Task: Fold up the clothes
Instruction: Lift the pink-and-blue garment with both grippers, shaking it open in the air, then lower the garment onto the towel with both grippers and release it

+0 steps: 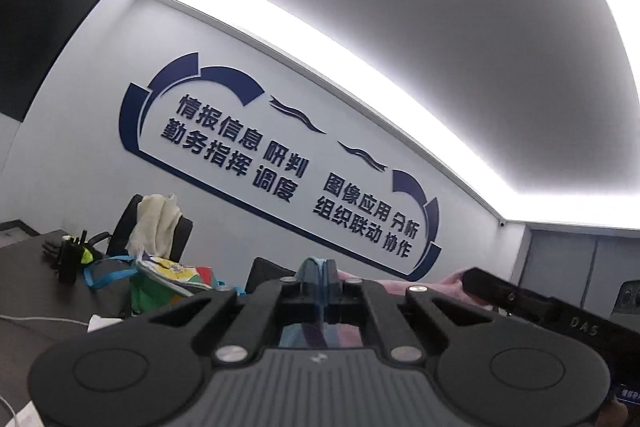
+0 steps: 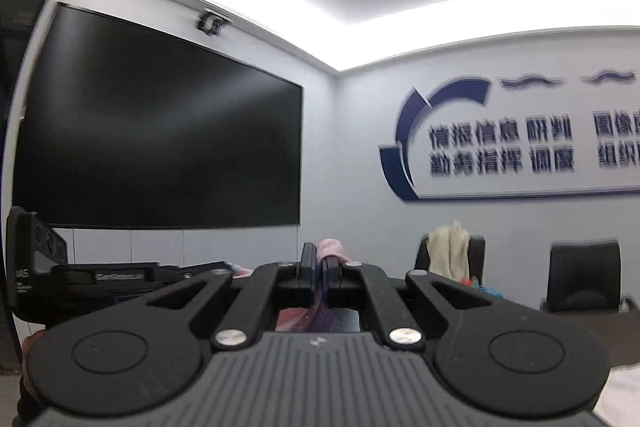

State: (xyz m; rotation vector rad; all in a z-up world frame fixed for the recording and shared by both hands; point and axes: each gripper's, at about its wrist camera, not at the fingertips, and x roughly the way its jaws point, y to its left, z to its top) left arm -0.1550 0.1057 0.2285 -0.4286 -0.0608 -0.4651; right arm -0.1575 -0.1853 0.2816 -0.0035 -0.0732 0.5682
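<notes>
— So, the left wrist view first: where is the cloth?

— Pinched at the tip of the left gripper [image 1: 316,273]. Its fingers are pressed together on a fold of blue and pink striped garment [image 1: 320,333], which hangs down between the linkage bars. More pink fabric trails off to the right, toward the right gripper [image 1: 532,303].

— And room on that side?

— A dark desk [image 1: 28,267] lies to the left, crowded by a colourful bag [image 1: 168,277] and a black organiser [image 1: 70,259]. An office chair [image 1: 176,237] draped with cream cloth [image 1: 156,219] stands at its far edge.

— The right wrist view?

— Blurred. The right gripper's [image 2: 319,269] fingers are closed on a pink bunch of the same garment [image 2: 331,249]. The left gripper [image 2: 80,277] sits just left. Open air ahead, up to the black wall screen [image 2: 160,131].
</notes>
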